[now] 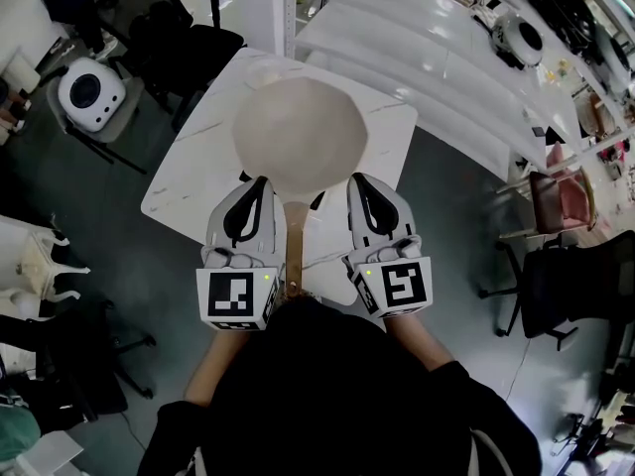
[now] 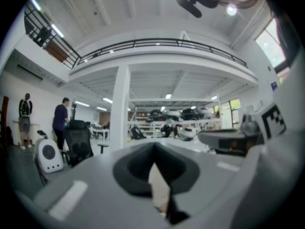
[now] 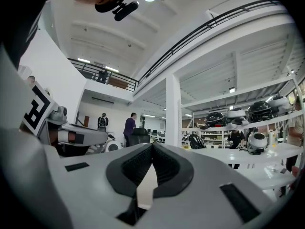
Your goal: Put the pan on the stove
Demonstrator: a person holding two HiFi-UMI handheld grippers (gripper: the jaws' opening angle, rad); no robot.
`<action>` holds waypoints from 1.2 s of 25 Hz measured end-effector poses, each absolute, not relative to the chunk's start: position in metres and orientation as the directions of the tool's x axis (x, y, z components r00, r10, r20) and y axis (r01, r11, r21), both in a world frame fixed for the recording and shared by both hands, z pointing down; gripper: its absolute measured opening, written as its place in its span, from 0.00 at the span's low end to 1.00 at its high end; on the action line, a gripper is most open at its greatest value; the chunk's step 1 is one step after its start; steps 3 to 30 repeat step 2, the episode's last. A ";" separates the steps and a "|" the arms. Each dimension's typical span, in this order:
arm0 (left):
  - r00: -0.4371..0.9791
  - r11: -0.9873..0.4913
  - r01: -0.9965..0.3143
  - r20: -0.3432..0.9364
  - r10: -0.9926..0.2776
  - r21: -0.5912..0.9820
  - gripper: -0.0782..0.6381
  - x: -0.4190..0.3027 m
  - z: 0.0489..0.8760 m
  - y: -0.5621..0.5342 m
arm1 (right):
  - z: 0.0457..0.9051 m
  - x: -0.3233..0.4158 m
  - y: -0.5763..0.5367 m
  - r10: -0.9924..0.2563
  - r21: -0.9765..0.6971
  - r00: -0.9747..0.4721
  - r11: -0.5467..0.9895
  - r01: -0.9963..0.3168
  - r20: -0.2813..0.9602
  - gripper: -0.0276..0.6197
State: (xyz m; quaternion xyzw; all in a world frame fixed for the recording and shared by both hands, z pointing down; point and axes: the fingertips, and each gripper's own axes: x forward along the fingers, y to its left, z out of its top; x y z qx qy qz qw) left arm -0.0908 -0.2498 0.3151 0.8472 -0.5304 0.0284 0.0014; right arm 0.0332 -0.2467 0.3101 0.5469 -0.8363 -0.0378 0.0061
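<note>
A cream pan [image 1: 300, 132] sits on the white marble table [image 1: 189, 177], its brown handle [image 1: 294, 251] pointing back at me. Dark corners [image 1: 245, 177] stick out from under the pan; what they belong to I cannot tell. My left gripper [image 1: 260, 179] lies just left of the handle, shut and holding nothing. On the handle's other side my right gripper [image 1: 359, 178] is shut and empty too. The left gripper view shows closed jaws [image 2: 154, 149] with the pan [image 2: 224, 137] side-on at right. In the right gripper view the jaws [image 3: 152, 149] meet, with the pan [image 3: 83, 135] at left.
Black office chairs [image 1: 193, 43] stand beyond the table's far left corner, beside a white round device [image 1: 91, 95]. Long white shelves [image 1: 427, 48] run behind the table. More chairs [image 1: 561, 286] stand to the right. Two people [image 2: 61, 123] stand far off.
</note>
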 end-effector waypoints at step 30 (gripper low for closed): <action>0.437 -0.439 -0.898 0.050 -0.898 -0.028 0.12 -0.089 0.315 -0.250 | 0.308 0.034 -0.246 -0.915 0.072 -0.402 0.399 -0.914 -0.031 0.07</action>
